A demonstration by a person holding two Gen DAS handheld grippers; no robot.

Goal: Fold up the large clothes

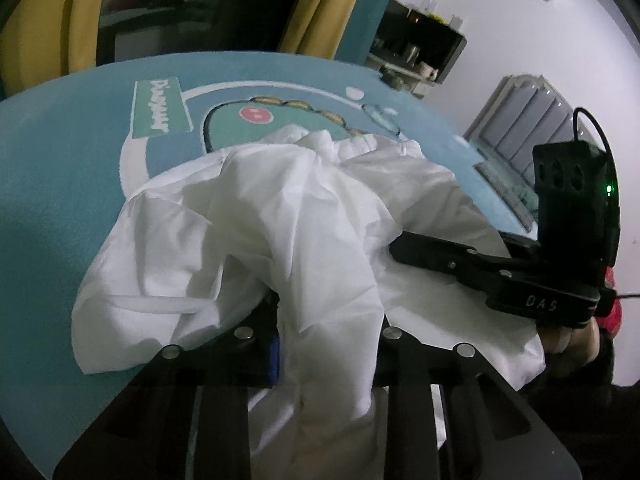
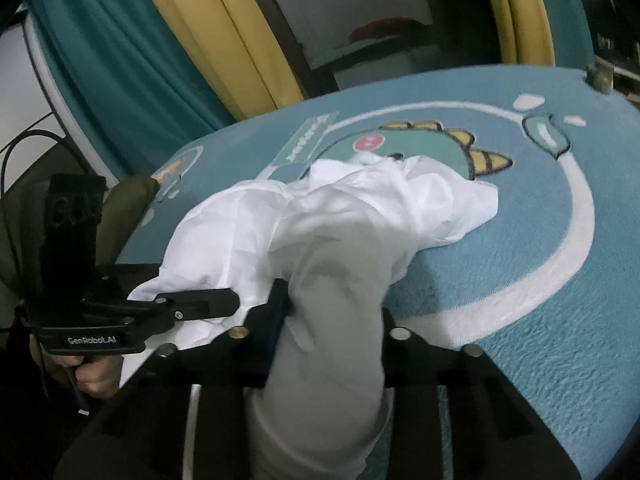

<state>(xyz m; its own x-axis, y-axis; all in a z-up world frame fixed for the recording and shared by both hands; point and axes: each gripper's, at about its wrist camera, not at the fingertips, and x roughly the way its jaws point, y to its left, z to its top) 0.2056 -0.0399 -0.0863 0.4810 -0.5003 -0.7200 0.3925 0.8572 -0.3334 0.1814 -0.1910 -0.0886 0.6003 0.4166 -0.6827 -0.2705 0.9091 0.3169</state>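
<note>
**White garment bunched on dinosaur mat, clamped from both sides**

Heaped in loose, crumpled folds near the front edge of a blue mat (image 1: 60, 200): a white garment (image 1: 248, 216), its far end spilling over the printed green dinosaur (image 2: 436, 148) with yellow spikes and a pink cheek. Ringed around the cartoon, a broad white circle; beside it, a green label with white lettering. Plush, ribbed pile visible close up in the right wrist view.

Clenched on a fold of cloth, the left gripper (image 1: 328, 320), fabric draped between and over its black fingers and trailing down toward the camera. Likewise closed on the cloth, the right gripper (image 2: 332, 320), a thick grey-shadowed roll of it running straight through the jaws. Seen from the left wrist, the right tool reaching in from the side, tip resting against the pile, a green light glowing on its black housing. Seen from the right wrist, the left tool low at the mat's near corner, tip buried in white folds.

Behind the mat: yellow curtains (image 2: 240, 40) and teal curtains (image 2: 120, 60) flanking a dark window. Off to one side, a pale wall (image 1: 520, 40), a cluttered shelf (image 1: 420, 44), and a grey slatted panel (image 1: 520, 120). Dim, cool indoor lighting throughout.
</note>
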